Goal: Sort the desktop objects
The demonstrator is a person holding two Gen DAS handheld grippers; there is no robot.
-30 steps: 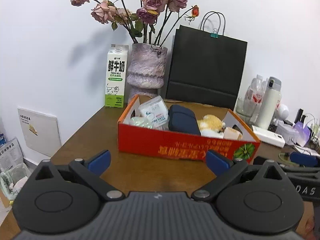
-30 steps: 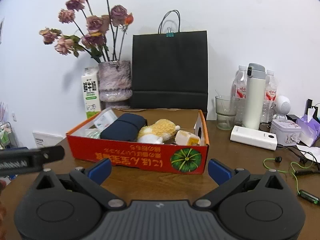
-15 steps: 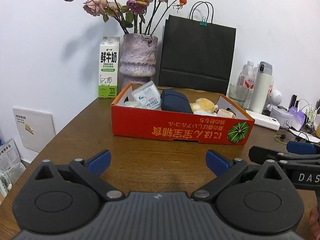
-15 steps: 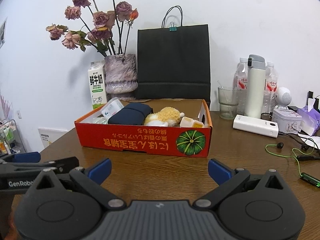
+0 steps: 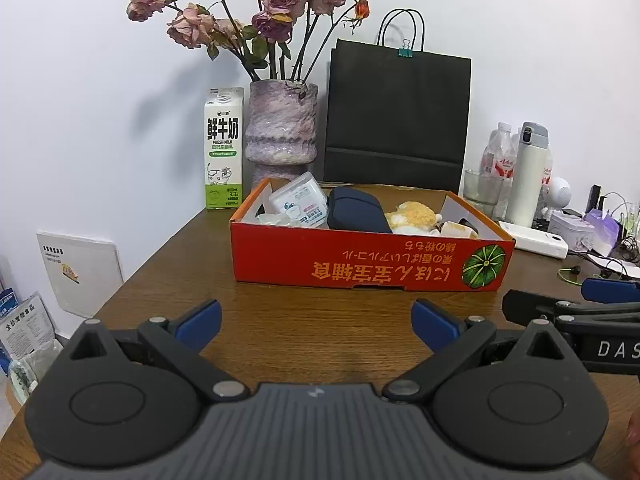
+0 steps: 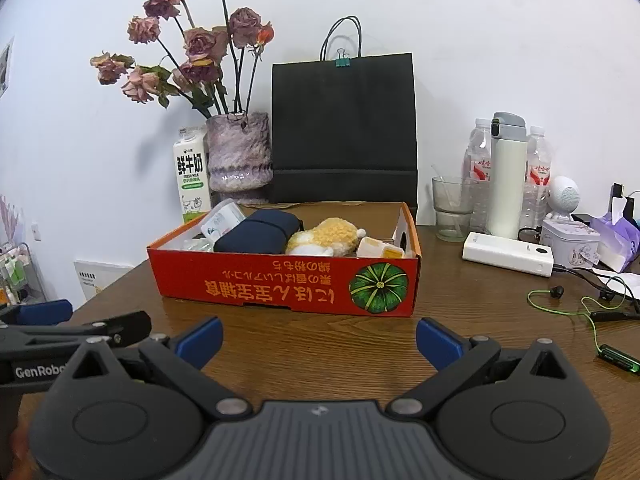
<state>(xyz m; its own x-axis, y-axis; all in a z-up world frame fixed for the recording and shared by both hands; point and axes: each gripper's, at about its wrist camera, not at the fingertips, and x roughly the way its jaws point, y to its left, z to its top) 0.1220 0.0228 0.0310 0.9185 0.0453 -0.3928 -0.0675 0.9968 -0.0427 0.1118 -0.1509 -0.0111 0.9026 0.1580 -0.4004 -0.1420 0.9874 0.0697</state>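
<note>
A red cardboard box [image 5: 360, 264] [image 6: 280, 284] stands on the wooden table ahead of both grippers. It holds a navy pouch [image 5: 354, 210] [image 6: 260, 230], a yellow plush toy [image 5: 412, 216] [image 6: 324, 236], a white round tub [image 5: 300, 200] [image 6: 222, 218] and a small cream carton [image 6: 378, 248]. My left gripper [image 5: 316, 320] is open and empty over the table, short of the box. My right gripper [image 6: 318, 340] is open and empty, also short of the box. Each gripper shows at the edge of the other's view.
Behind the box stand a milk carton [image 5: 223, 148], a vase of dried roses [image 5: 280, 128] and a black paper bag [image 5: 396, 116]. To the right are a glass [image 6: 454, 208], a white flask [image 6: 506, 176], bottles, a power bank [image 6: 508, 254], a tin and green earphones [image 6: 576, 312].
Both grippers have drawn back from the box, which looks smaller and farther. Both stay open and empty.
</note>
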